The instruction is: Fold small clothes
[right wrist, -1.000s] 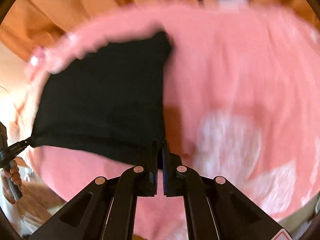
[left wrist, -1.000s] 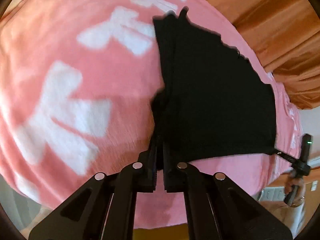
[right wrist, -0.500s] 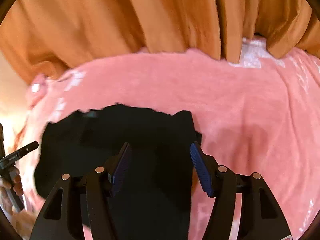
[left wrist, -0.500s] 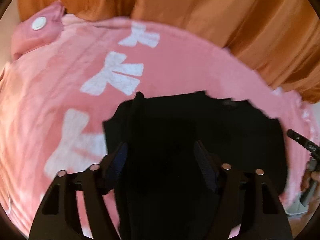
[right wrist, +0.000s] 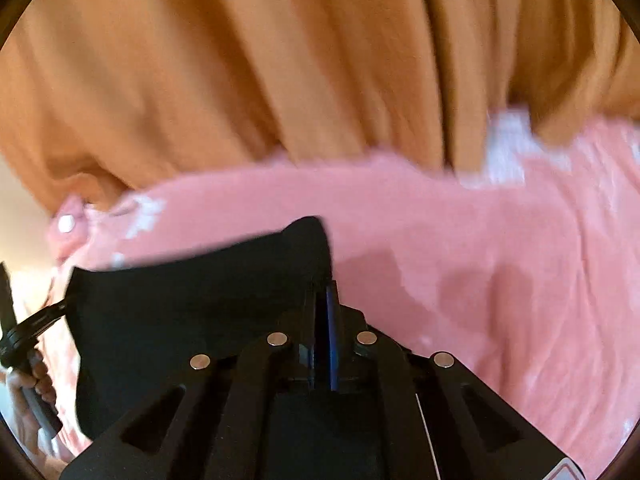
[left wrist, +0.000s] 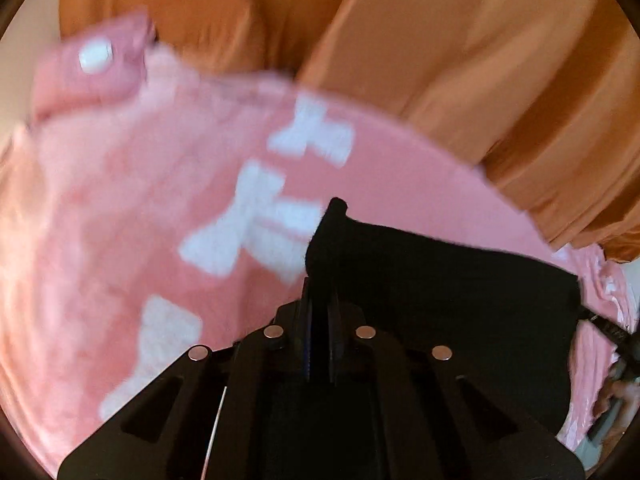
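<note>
Orange curtains (right wrist: 248,64) hanging in heavy folds behind, pink blanket (left wrist: 120,208) with white bow prints spread over the bed below. Blurred, both views. Black garment (left wrist: 440,280) stretched across the blanket between the two tools, lifted at both ends. Left gripper (left wrist: 320,300) with jaws pressed together, pinching the garment's left corner, a tuft of black cloth poking up past the tips. Right gripper (right wrist: 325,304) likewise clamped tight on the opposite corner, cloth bunched just above the jaws. Seen from the left wrist, the other tool gripping the far edge at lower right; seen from the right wrist, the same at far left, with a hand (right wrist: 24,392) wrapped round its handle. Pink pillow corner (left wrist: 92,64) with a white round patch near the curtains, well apart from the garment. Fabric hanging dark and slack under both jaws.
</note>
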